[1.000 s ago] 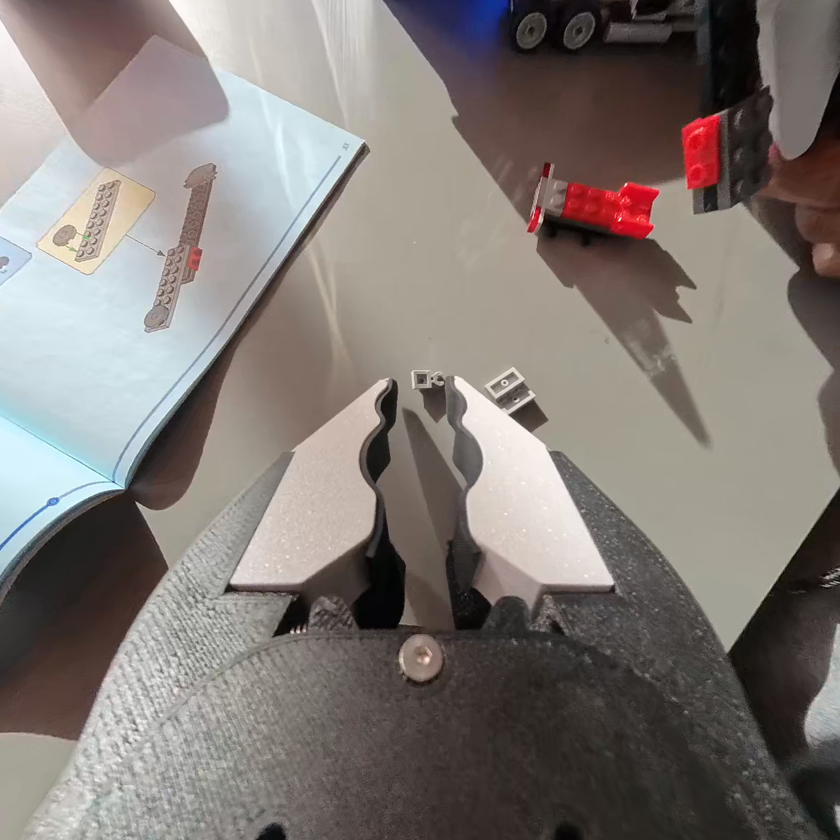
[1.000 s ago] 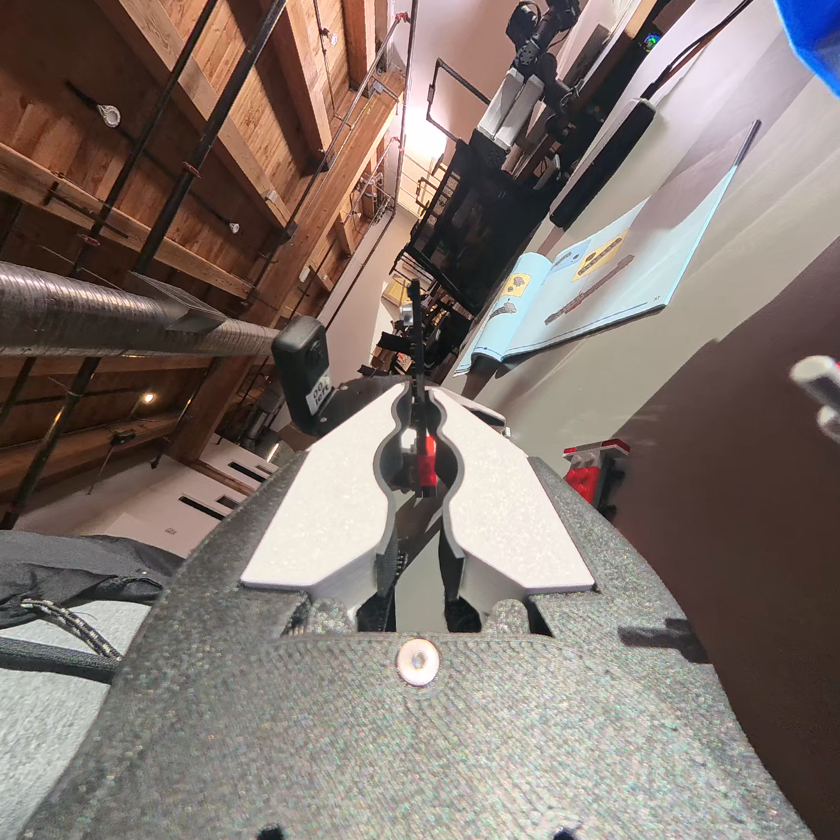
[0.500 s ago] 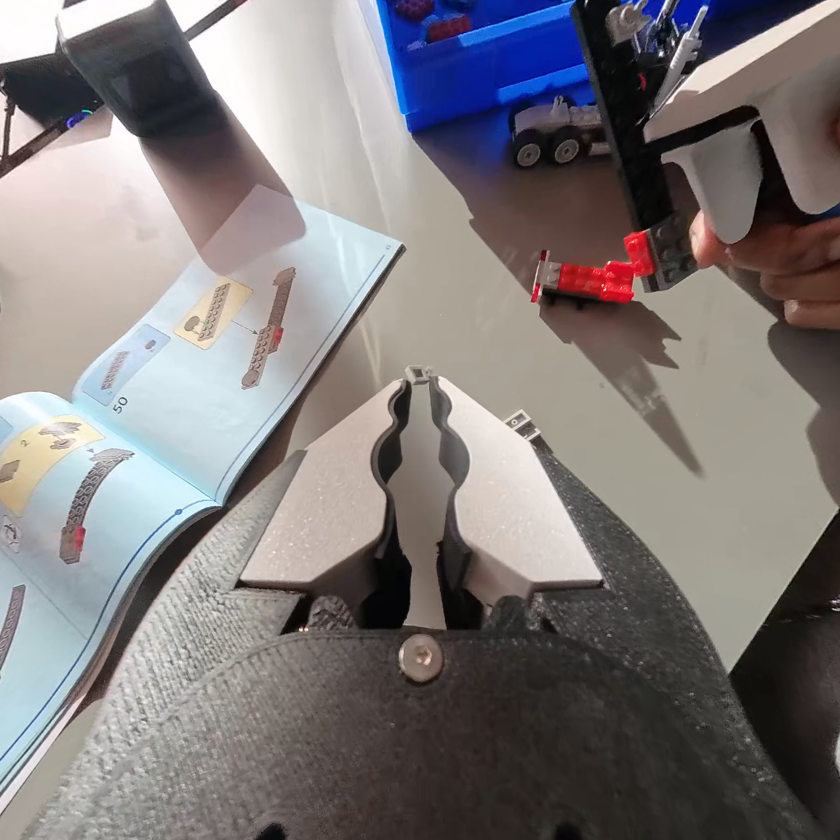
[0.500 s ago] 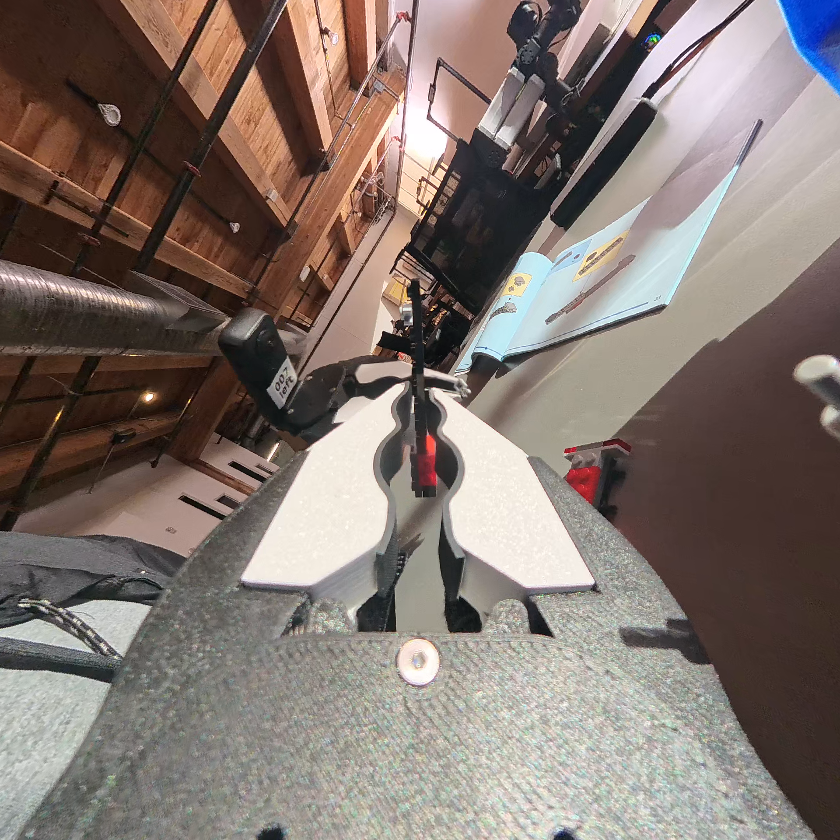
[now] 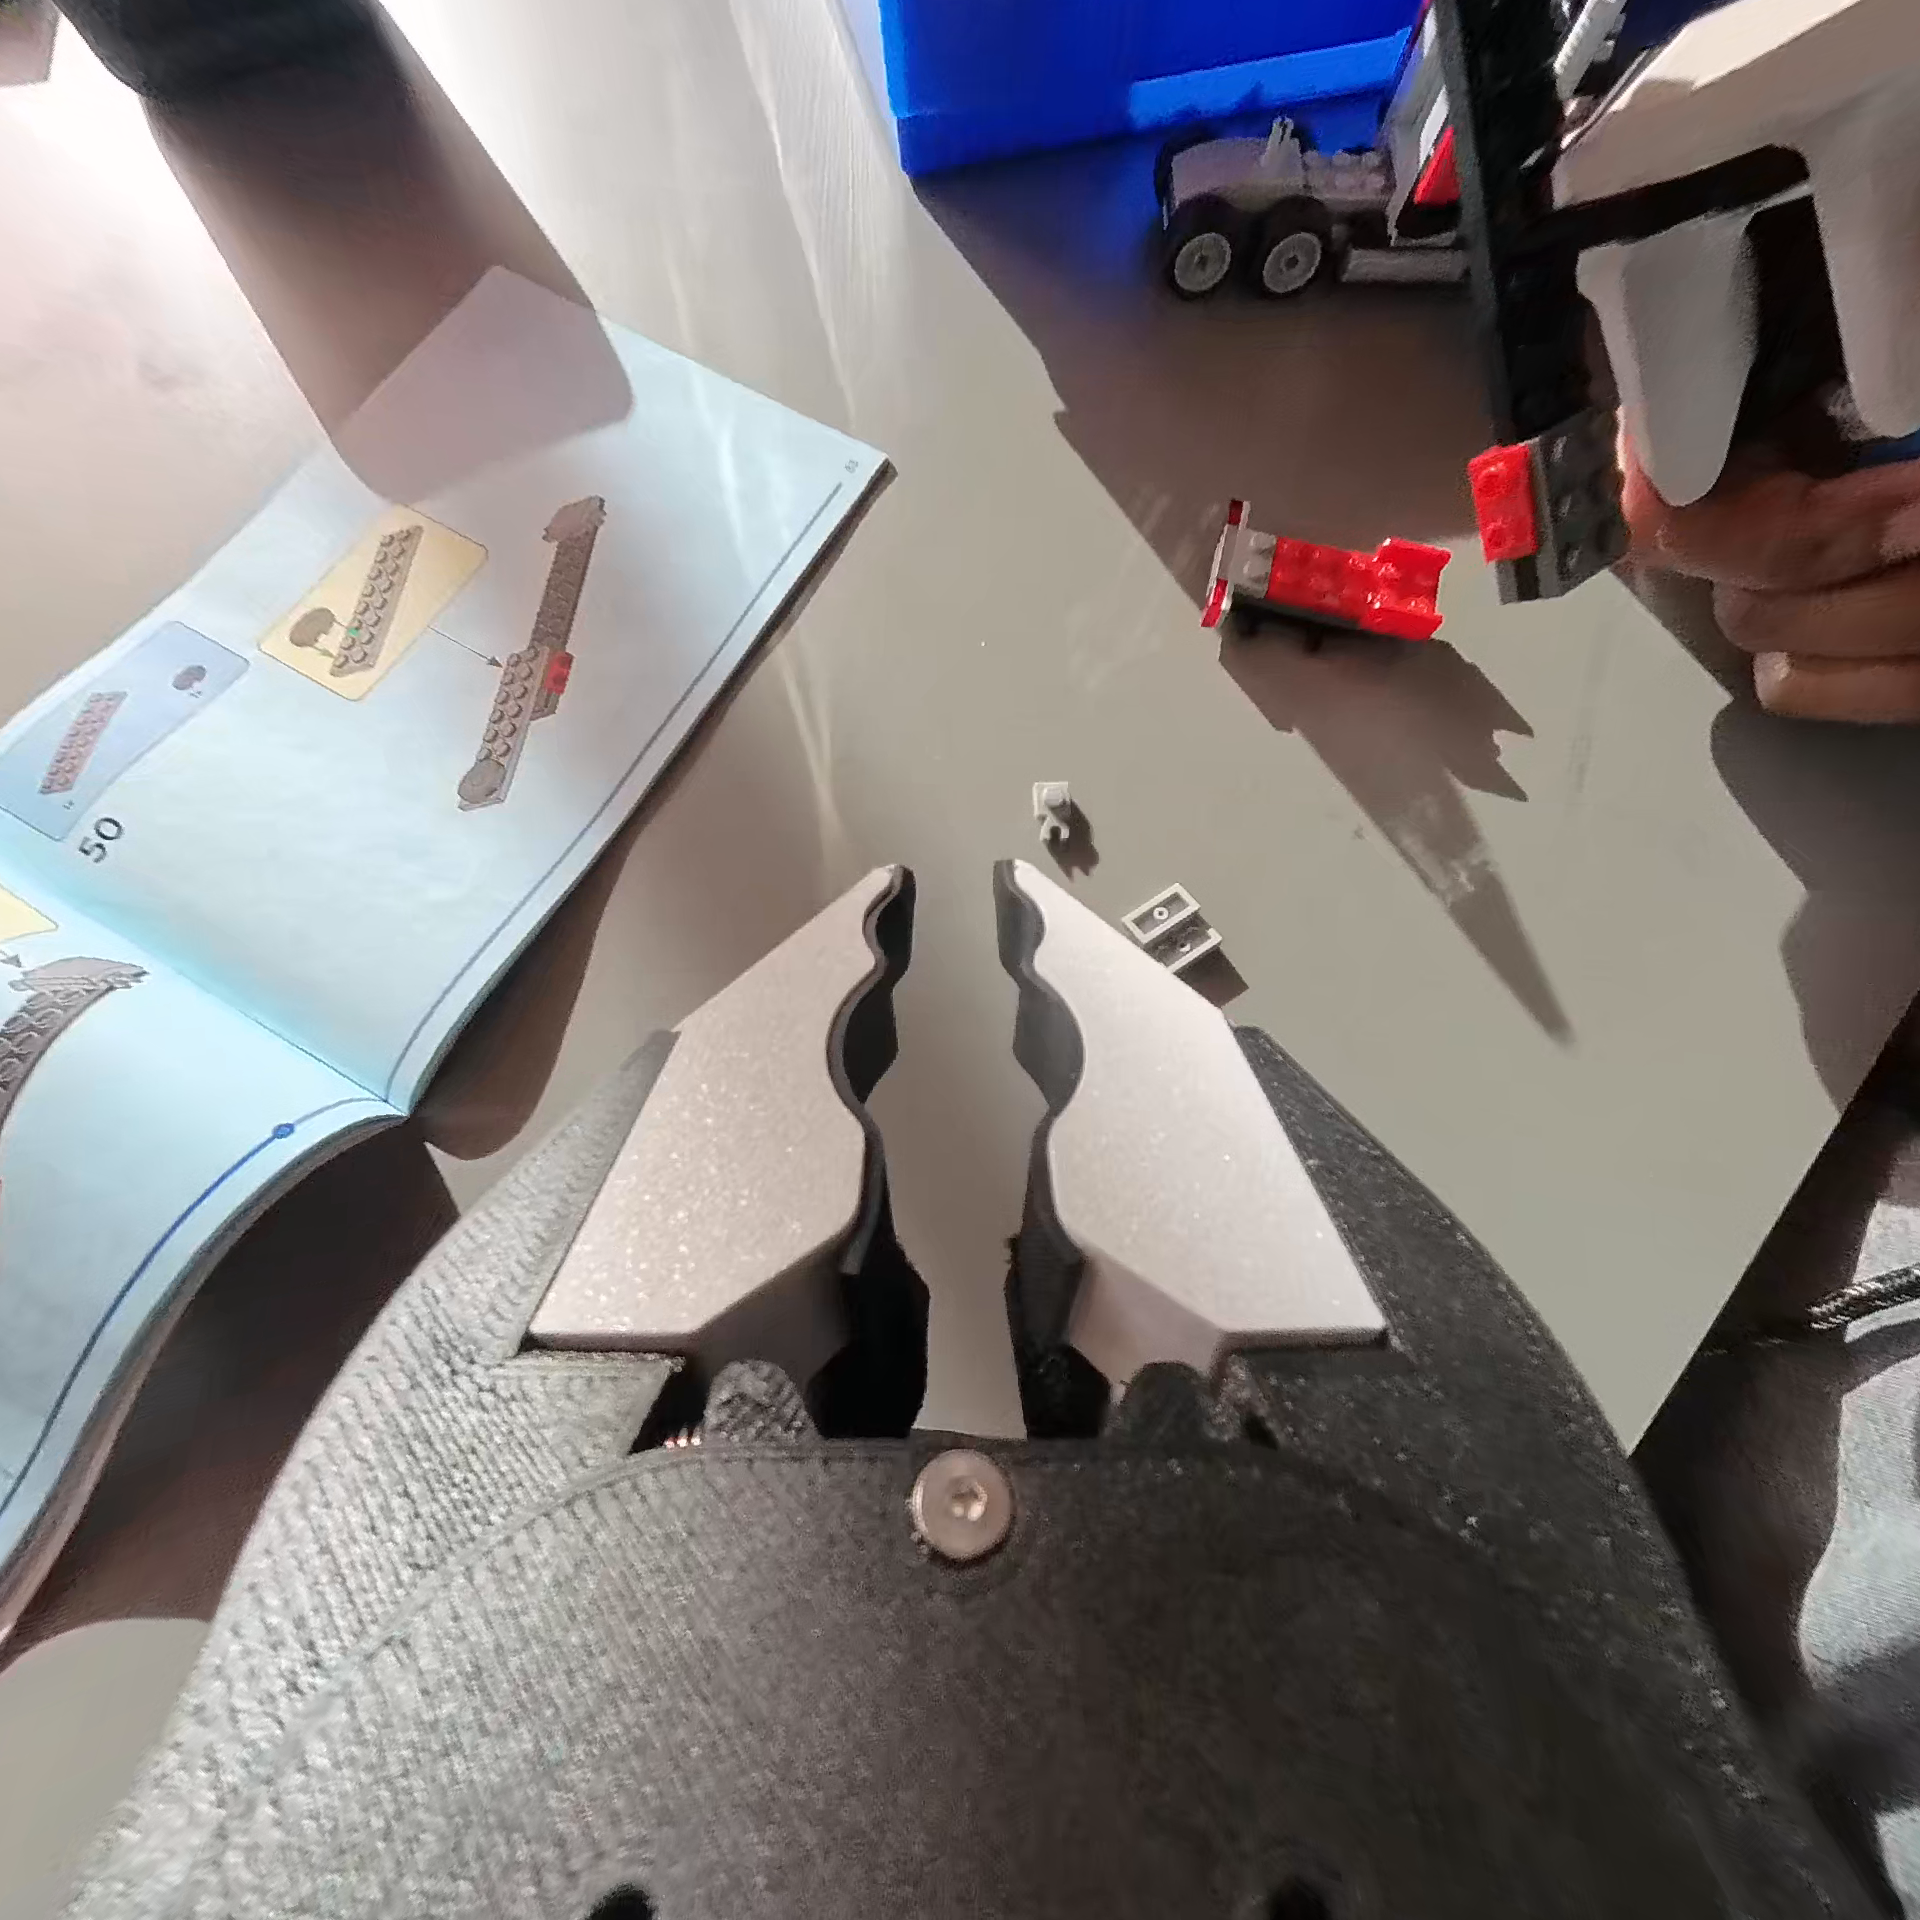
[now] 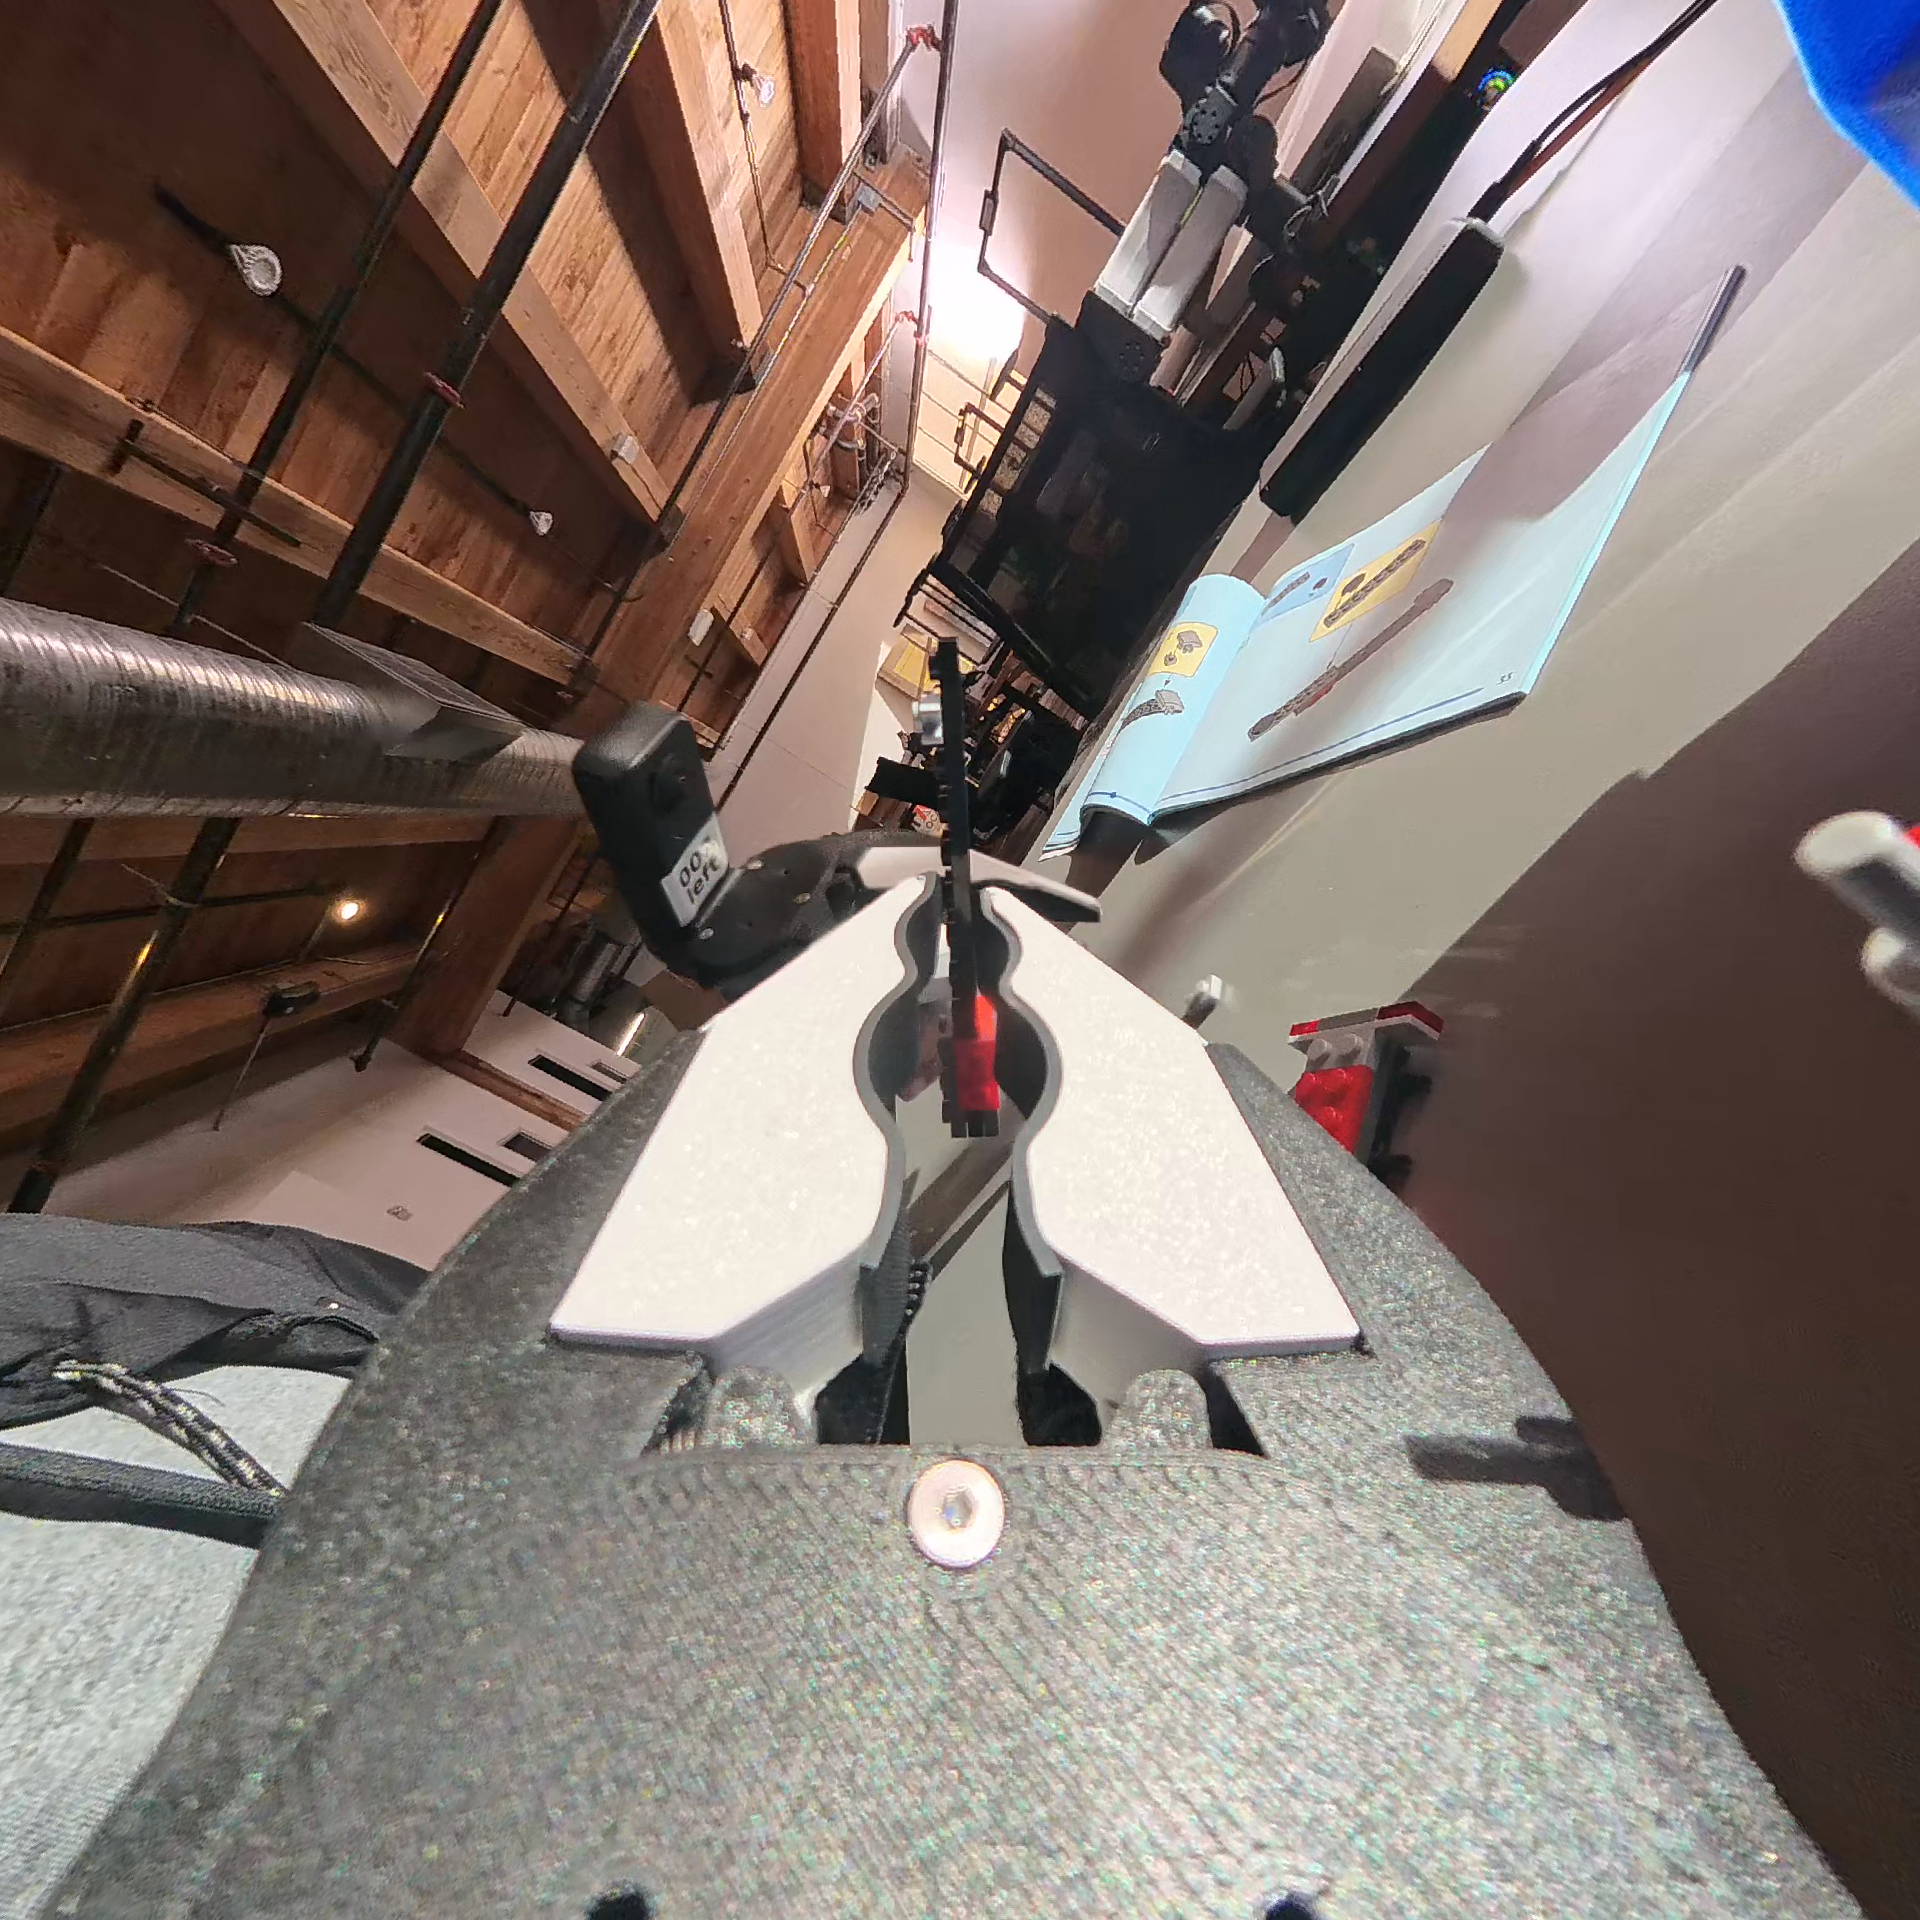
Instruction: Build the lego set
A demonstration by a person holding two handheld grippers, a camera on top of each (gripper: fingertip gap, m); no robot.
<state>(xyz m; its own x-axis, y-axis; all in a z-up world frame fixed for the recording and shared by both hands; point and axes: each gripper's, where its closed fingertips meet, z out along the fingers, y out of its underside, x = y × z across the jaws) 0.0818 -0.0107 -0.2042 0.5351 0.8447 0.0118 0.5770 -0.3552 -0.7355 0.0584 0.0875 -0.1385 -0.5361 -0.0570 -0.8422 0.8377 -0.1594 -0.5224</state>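
Note:
My left gripper [image 5: 954, 885] is open and empty, low over the table. A small grey clip piece [image 5: 1054, 810] lies just beyond its right fingertip, and a small grey plate [image 5: 1179, 925] lies to the right of that finger. My right gripper [image 6: 961, 899] is shut on a long black plate [image 6: 951, 748] with a red brick [image 6: 977, 1049] at its near end. In the left wrist view this plate [image 5: 1496, 270] hangs at the upper right, above a red and grey sub-assembly [image 5: 1330, 582] on the table.
An open instruction booklet [image 5: 416, 727] lies on the left. A grey truck chassis [image 5: 1278, 218] and a blue parts bin [image 5: 1091, 83] stand at the back. A hand [image 5: 1808, 582] holds the right gripper. The table edge runs along the right side. Across from one pair of fingers to the other is roughly 12 cm.
Half a second ago my left gripper was shut on the small grey clip piece. It has since opened and pulled back, and the piece lies on the table. The right gripper holds still.

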